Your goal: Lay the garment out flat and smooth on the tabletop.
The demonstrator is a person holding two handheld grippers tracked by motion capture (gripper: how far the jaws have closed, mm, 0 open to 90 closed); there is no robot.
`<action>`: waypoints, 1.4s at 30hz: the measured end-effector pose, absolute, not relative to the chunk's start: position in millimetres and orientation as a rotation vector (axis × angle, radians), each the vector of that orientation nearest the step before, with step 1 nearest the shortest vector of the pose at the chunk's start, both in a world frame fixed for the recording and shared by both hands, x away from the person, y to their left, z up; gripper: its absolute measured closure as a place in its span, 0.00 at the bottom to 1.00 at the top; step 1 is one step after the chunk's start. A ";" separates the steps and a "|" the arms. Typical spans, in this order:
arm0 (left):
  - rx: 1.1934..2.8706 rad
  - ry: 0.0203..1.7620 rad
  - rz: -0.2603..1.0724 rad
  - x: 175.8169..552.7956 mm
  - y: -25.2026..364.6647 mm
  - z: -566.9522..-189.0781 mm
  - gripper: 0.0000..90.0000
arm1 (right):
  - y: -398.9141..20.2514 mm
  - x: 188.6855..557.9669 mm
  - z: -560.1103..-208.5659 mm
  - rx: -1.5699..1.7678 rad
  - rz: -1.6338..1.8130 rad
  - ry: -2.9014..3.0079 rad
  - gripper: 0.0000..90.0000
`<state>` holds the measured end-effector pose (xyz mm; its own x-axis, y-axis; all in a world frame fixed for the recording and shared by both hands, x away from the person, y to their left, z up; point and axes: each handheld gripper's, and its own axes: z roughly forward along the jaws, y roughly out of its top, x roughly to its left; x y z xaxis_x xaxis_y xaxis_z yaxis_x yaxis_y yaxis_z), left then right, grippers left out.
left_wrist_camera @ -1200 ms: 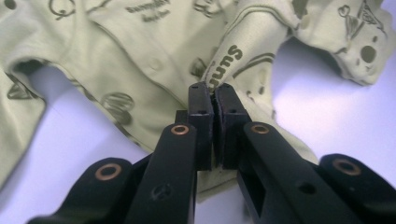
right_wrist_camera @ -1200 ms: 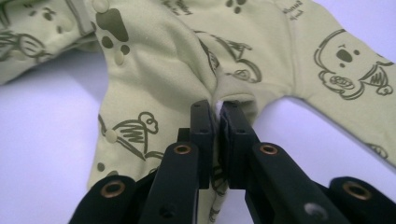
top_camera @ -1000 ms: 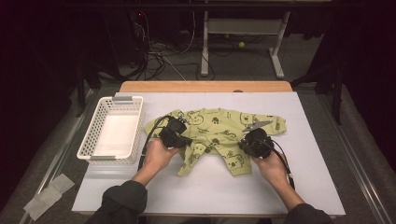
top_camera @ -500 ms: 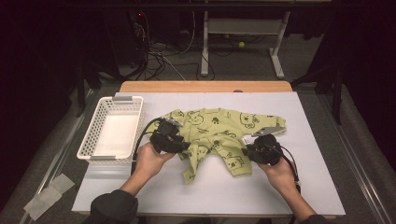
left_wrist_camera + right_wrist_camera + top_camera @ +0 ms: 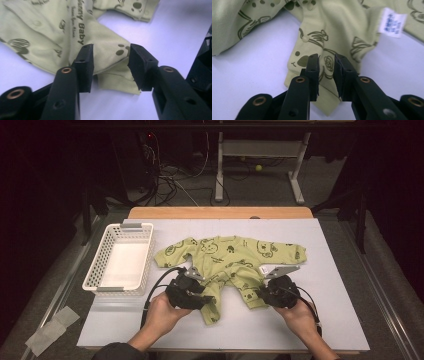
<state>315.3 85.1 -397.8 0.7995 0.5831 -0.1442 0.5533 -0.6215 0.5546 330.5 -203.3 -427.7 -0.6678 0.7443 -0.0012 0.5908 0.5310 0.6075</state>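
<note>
A light green baby romper with dark animal prints lies spread flat on the white table, sleeves out to both sides. My left gripper is at its near left leg. In the left gripper view the jaws stand wide apart over the leg cuff; they have just been opening, and the pads do not press on the cloth. My right gripper is at the other leg. Its jaws leave a narrow gap above the printed leg; they have just been closing a little and grip nothing.
A white plastic basket stands at the table's left. The wooden table edge runs along the back. A white label shows on the romper. Bare white table lies right of the garment.
Both hands have pulled back toward the near edge, from the romper's body to its legs. The left jaws have opened. The right sleeve now lies flat.
</note>
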 end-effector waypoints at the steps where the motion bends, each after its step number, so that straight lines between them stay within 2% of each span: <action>1: 2.387 0.842 0.052 315.6 82.6 -400.7 0.56 | -201.0 331.2 -430.0 1.124 0.842 2.518 0.83; 6: 2.401 0.866 0.029 320.5 70.1 -411.6 0.51 | -196.0 337.8 -439.2 1.138 0.807 2.536 0.83; 13: 2.387 0.916 0.004 336.8 58.3 -422.8 0.52 | -192.9 340.8 -445.9 1.138 0.770 2.541 0.82; 14: 2.390 0.918 0.010 338.5 57.7 -423.1 0.54 | -192.6 341.1 -446.4 1.139 0.768 2.539 0.82; 20: 2.407 0.878 0.000 341.6 60.6 -420.7 0.87 | -192.5 342.6 -448.3 1.149 0.762 2.539 0.82; 22: 2.409 0.867 0.008 340.7 62.8 -418.5 0.92 | -192.6 343.1 -448.7 1.144 0.761 2.540 0.82; 31: 2.426 0.864 0.059 343.3 71.5 -406.3 0.94 | -192.0 343.3 -449.4 1.150 0.761 2.540 0.82; 42: 2.340 0.984 0.122 368.6 112.6 -389.9 0.94 | -191.4 344.2 -449.6 1.151 0.765 2.539 0.82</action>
